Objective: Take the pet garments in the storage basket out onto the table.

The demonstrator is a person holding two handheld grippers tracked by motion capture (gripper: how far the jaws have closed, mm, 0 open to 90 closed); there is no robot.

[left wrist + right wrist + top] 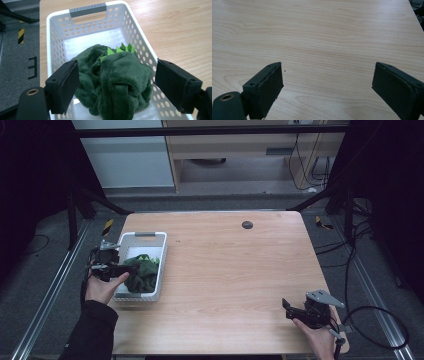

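A white perforated basket (134,239) (82,32) stands at the table's left edge. Inside it lies a dark green plush toy (142,272) (117,77) with light green spikes along its back. My left gripper (122,268) (115,87) hangs over the basket, open, with one jaw on each side of the plush; I cannot tell whether the pads touch it. My right gripper (287,307) (325,87) is open near the table's front right corner, above bare wood, with nothing between its jaws.
The wooden table (230,265) has a round black grommet (247,224) near its far edge. Black frame posts and cables stand on the grey floor around it. A cable (380,320) trails from the right gripper.
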